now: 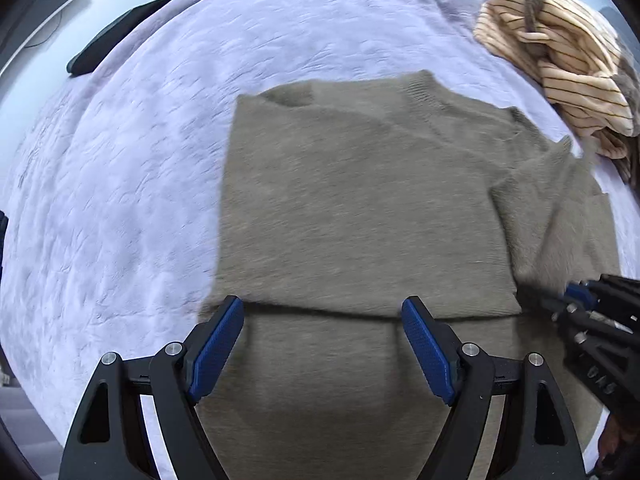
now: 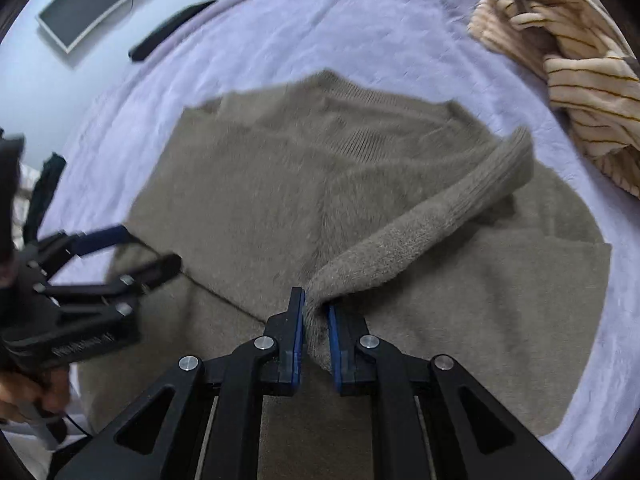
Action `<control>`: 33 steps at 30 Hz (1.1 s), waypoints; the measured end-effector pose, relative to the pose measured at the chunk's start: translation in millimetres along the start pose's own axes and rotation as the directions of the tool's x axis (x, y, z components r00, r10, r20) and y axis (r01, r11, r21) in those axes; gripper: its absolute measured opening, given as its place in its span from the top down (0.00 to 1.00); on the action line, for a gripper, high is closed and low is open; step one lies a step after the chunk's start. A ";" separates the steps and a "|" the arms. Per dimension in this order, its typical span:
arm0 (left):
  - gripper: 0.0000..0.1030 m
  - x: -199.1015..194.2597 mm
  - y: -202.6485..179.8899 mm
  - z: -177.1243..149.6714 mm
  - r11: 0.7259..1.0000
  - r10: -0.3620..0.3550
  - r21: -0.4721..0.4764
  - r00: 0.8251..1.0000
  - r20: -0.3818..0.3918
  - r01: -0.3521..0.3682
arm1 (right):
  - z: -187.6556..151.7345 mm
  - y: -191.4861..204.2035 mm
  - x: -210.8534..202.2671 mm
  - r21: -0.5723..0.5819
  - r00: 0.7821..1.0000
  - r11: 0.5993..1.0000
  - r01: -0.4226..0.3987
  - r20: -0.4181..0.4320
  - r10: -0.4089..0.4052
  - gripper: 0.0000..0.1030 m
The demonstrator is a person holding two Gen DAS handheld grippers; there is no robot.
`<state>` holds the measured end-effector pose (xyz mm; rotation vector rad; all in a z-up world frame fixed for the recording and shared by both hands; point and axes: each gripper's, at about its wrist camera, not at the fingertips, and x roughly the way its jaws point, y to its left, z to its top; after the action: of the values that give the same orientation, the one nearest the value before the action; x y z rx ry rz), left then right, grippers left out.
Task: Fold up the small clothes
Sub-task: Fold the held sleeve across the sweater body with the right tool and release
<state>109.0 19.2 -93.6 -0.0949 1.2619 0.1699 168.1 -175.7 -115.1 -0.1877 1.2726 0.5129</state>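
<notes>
Clamping the sweater's sleeve (image 2: 432,216) between its blue pads, the right gripper (image 2: 316,316) is pinching a bunched fold of knit near the sleeve's middle, with the ribbed cuff trailing free toward the far right. The left gripper (image 1: 322,340) is hovering with its jaws standing wide apart and nothing between them, just above a fold edge at the near side of the olive-grey sweater (image 1: 360,200). That sweater is lying flat on the lilac blanket (image 1: 120,200), neck toward the far side, its left edge already looking folded in.

Judging from this, the main risk is lying in the pinch: the fluffy knit is gathered rather than flat, so it may be slipping out as the sleeve is being carried across, or landing twisted and leaving a lump in the fold. Dragging the sleeve could also be pulling the body out of square, since nothing is pinning it down. The striped cream garment (image 1: 560,60) is sitting near the sweater's far right shoulder, and the loose cuff might be catching it.

Motion blur is smearing the sweater's edges in both views. The hem nearest the cameras is being hidden behind the gripper frames, and the other sleeve's position is hard to make out.
</notes>
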 end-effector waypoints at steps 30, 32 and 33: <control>0.20 -12.3 91.4 -11.7 0.990 -0.042 -0.131 0.999 0.016 0.044 | 53.1 46.8 -29.3 0.124 0.972 0.983 -0.133 0.208 0.105 0.93; 0.20 -10.1 105.2 -14.0 0.988 -0.021 -0.155 1.000 0.002 0.021 | 51.8 79.7 -1.8 0.003 0.989 0.996 -0.089 0.116 0.088 0.89; 0.20 -9.8 109.8 -15.5 0.987 -0.015 -0.161 1.000 -0.002 0.015 | 48.6 88.6 10.1 -0.025 0.995 0.997 -0.074 0.070 0.076 0.88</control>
<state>71.9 123.9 -86.5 -0.2442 1.2491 0.2591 170.7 -75.7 -97.5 -0.1396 1.2087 0.5935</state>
